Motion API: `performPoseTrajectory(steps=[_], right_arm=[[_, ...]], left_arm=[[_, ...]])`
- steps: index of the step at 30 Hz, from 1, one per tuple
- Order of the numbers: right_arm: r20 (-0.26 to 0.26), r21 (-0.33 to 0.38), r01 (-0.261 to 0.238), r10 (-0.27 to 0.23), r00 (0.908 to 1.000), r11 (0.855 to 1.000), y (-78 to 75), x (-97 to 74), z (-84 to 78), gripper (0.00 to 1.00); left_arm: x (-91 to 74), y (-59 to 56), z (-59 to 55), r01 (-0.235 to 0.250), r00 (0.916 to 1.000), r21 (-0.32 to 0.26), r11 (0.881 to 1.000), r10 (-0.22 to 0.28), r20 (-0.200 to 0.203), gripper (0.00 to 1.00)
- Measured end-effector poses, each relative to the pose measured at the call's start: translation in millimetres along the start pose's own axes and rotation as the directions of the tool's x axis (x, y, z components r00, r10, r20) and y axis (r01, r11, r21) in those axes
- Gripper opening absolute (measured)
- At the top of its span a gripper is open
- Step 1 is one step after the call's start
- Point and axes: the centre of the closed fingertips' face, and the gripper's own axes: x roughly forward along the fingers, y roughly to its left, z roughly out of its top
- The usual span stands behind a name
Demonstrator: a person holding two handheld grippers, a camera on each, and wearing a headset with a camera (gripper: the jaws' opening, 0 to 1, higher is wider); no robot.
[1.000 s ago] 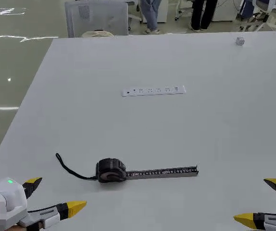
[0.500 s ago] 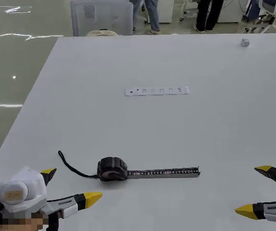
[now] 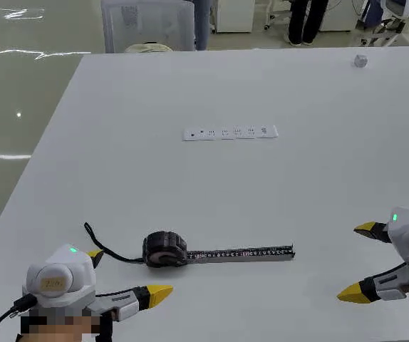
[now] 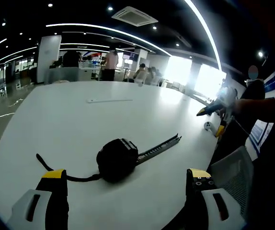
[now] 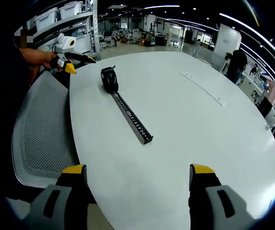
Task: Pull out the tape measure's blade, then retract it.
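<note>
A: Head view first: where is the tape measure (image 3: pixel 165 250)?
B: On the white table (image 3: pixel 297 178), near the front edge. Its blade (image 3: pixel 244 253) lies drawn out flat to the right, and a black strap (image 3: pixel 99 242) trails off to the left.
A: And the grippers?
B: The left gripper (image 3: pixel 130 272) hovers near the case with its jaws apart, holding nothing. The right gripper (image 3: pixel 355 260) is spread too and empty, off beyond the blade's tip. A power strip (image 3: pixel 230 132) lies farther back.

Head view looks down over the table (image 3: pixel 318 185) from its near edge; both gripper views sit low, facing inward, sharing the tape measure (image 4: pixel 117 159)
</note>
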Motion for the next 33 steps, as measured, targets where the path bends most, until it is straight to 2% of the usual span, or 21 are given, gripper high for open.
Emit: performPoseTrajectory(steps=[7, 9, 20, 24, 29, 33], right_arm=[[-0.028, -0.049, -0.042, 0.041, 0.9988, 0.998, -8.3, 3.2, 13.3, 0.9], [-0.035, -0.058, -0.055, 0.053, 0.998, 0.997, -9.7, 4.5, 16.1, 0.9], [-0.084, -0.112, -0.113, 0.104, 0.991, 0.987, -13.1, 18.2, 21.9, 0.9], [-0.096, -0.118, -0.134, 0.123, 0.9878, 0.984, -17.4, 28.0, 21.5, 0.9], [-0.115, -0.143, -0.161, 0.145, 0.9827, 0.977, -21.8, 36.4, 24.4, 0.89], [-0.13, -0.169, -0.179, 0.158, 0.9788, 0.969, -26.6, 43.0, 28.5, 0.88]], left_arm=[[9.6, -5.6, 4.6, -0.05, 0.9987, 0.011, 0.999, 0.05, 0.012, 1.0], [11.6, -6.2, 3.2, -0.063, 0.998, 0.035, 0.997, 0.063, 0.004, 1.0], [19.4, -0.1, 2.9, -0.145, 0.9893, 0.009, 0.989, 0.144, 0.021, 1.0], [24.5, 0.9, 1.7, -0.172, 0.985, 0.045, 0.984, 0.171, 0.024, 1.0], [26.7, 3.5, 6.2, -0.197, 0.98, 0.029, 0.98, 0.195, 0.038, 1.0], [30.4, 0.8, 9.6, -0.197, 0.9794, 0.012, 0.98, 0.197, 0.046, 1.0]])
